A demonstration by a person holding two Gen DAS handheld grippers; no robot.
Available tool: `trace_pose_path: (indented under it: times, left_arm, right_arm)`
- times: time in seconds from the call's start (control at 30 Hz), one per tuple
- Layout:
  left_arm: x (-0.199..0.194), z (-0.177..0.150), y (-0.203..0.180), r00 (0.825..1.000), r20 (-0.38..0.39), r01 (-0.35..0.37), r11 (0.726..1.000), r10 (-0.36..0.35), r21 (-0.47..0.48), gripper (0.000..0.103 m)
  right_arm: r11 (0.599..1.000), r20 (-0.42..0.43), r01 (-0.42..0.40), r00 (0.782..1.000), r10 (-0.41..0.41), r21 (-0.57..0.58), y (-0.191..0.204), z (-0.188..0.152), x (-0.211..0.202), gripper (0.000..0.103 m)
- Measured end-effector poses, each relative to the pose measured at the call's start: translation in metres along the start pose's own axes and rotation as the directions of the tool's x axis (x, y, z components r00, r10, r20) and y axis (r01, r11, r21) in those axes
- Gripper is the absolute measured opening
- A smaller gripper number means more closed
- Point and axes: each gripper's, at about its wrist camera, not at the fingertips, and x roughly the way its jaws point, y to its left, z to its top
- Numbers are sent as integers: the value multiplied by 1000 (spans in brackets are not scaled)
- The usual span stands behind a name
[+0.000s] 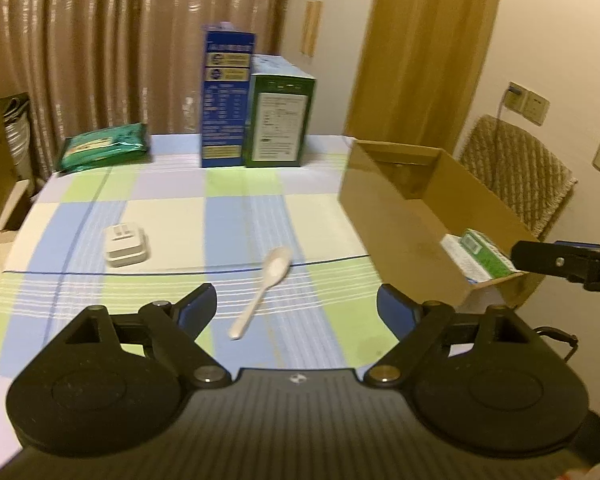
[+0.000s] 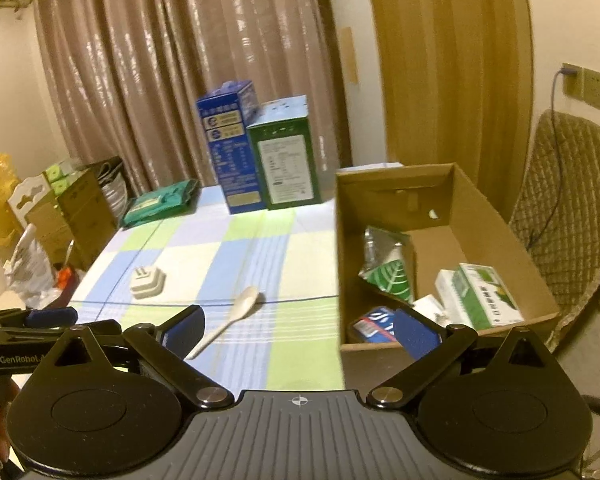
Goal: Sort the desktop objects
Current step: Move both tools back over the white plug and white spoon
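Smooth white plastic spoon (image 1: pixel 265 290), checked cloth (image 1: pixel 172 208)

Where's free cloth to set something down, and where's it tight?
Free: the checked cloth between plug adapter, spoon and the upright cartons; also the strip between spoon and cardboard box. Crowded: the box's near end, full of packets.

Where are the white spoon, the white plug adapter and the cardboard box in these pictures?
white spoon (image 1: pixel 277 265): left wrist view, on its bowl.
white plug adapter (image 1: pixel 125 245): left wrist view, on its top face.
cardboard box (image 2: pixel 392 184): right wrist view, on its far inner wall.
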Motion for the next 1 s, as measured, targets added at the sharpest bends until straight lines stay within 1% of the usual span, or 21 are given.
trace_pose_path:
  times: [0.3,0.53,0.73,1.0]
  left_arm:
    - [-18,-13,45,998,-4,-67,997,67,-31,86]
    - [-26,-22,83,992,-5,-127,991,127,-45,87]
    - [-22,-24,111,985,-9,-174,984,173,-41,88]
    - [6,-20,142,979,-16,-203,976,202,-74,90]
  right_arm:
    - [998,-34,-43,999,41,-49,36,-8,17,98]
    - [995,-42,-65,997,62,-81,67,-13,38,98]
    - [994,-68,-73,995,68,-78,84,-18,66,98]
    - [997,-98,-50,994,45,-57,92,-21,118,98]
